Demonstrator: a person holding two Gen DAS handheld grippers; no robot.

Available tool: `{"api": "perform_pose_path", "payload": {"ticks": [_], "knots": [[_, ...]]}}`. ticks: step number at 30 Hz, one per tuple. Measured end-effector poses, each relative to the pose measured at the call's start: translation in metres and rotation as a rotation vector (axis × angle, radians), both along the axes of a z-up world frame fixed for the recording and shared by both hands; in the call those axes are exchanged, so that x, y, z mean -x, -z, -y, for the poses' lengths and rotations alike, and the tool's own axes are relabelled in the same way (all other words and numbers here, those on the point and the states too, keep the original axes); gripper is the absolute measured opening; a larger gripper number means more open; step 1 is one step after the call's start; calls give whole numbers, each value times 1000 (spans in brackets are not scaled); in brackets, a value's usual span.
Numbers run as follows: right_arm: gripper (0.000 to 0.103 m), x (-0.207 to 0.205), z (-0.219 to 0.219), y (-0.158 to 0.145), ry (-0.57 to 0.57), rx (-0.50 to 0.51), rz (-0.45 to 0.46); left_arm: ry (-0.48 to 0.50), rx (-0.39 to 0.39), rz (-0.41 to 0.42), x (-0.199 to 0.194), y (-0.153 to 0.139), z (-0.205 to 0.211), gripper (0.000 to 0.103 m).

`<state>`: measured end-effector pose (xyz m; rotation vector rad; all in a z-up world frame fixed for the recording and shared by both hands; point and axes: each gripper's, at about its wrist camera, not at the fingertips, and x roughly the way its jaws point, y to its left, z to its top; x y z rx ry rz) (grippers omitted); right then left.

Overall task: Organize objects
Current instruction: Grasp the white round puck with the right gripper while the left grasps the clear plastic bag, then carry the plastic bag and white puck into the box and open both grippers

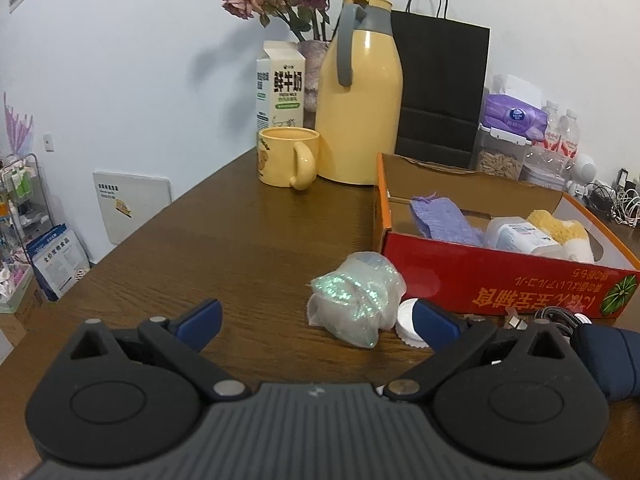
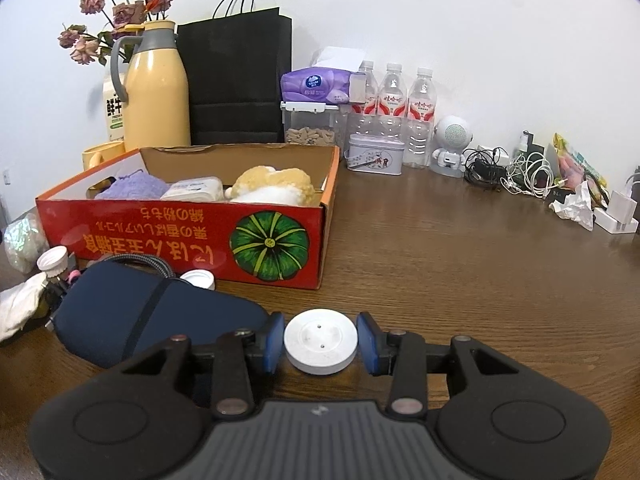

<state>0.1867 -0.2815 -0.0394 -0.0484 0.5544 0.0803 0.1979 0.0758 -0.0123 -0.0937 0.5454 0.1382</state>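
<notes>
Brown wooden table (image 2: 440,248) against a white wall. Right gripper (image 2: 320,342) pinching a white round disc (image 2: 320,340) between blue pads, navy pouch (image 2: 132,312) just left, red cardboard box (image 2: 180,236) beyond. Left gripper (image 1: 316,322) spread wide over bare wood, crinkled plastic bag (image 1: 356,300) just ahead.

A yellow thermos (image 1: 360,100), black paper bag (image 2: 240,80) and three water bottles (image 2: 394,112) line the wall.
</notes>
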Motion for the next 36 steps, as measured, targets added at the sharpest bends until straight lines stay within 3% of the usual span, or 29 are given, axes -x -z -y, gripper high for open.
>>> {"api": "perform_pose_path", "payload": {"ticks": [6,9,13,14,15,17,28,36], "knots": [[38,-1,0,0,1,0,-5,76,-21,-59,-35,10,10,103],[38,0,-1,0,1,0,0,69,5,-103,-49,21,4,103],[38,-1,-1,0,0,-3,-1,97,54,-54,-47,20,-2,96],[38,-1,-1,0,0,-4,-1,105,61,-44,-46,19,-3,84],[38,-1,-1,0,0,-4,0,115,67,-41,-45,18,-2,65],[38,-1,-1,0,0,-2,-1,142,78,-55,-46,21,-1,42],[38,3,0,-1,0,-4,19,97,22,89,-13,11,5,38],[38,6,3,-5,0,-21,55,86,4,134,2,-1,10,39]]}}
